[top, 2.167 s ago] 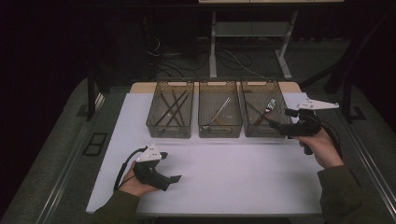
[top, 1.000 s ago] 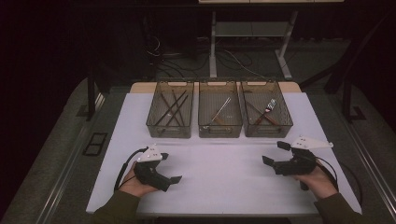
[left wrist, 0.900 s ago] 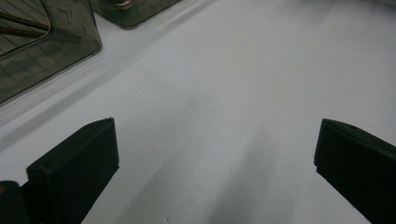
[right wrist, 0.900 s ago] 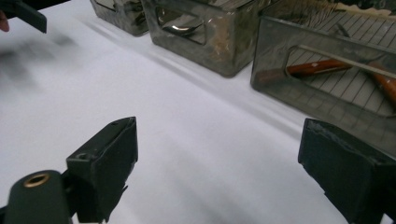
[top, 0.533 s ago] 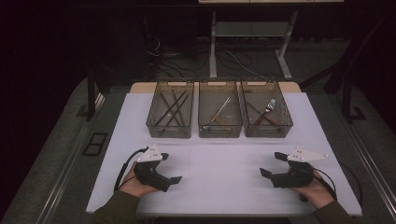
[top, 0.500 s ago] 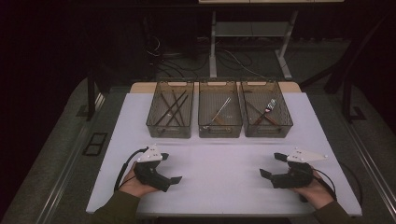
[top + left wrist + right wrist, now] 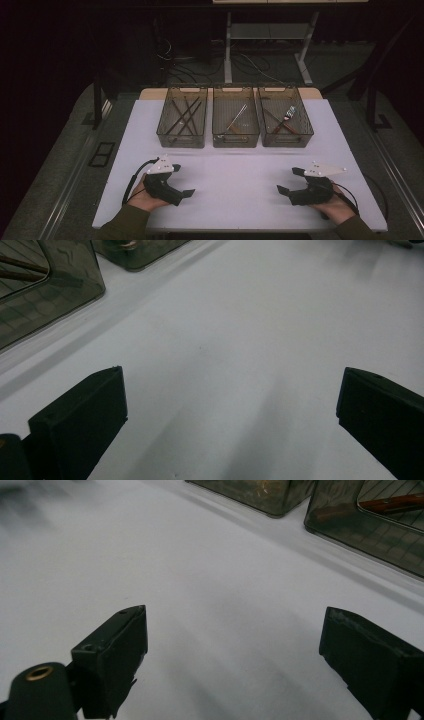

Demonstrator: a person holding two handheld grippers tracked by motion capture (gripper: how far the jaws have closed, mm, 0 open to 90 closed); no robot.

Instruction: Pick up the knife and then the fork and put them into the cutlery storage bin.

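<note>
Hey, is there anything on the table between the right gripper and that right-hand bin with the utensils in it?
Nothing visible. The right gripper rests near the front of the white table, jaws open and empty, and the right-hand bin sits at the back. Bare tabletop lies between them; the bin's near wall is the only thing to clear.

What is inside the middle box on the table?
The middle box holds a few thin sticks, one pale and shiny. Their ends near the front wall are too dim to make out.
</note>
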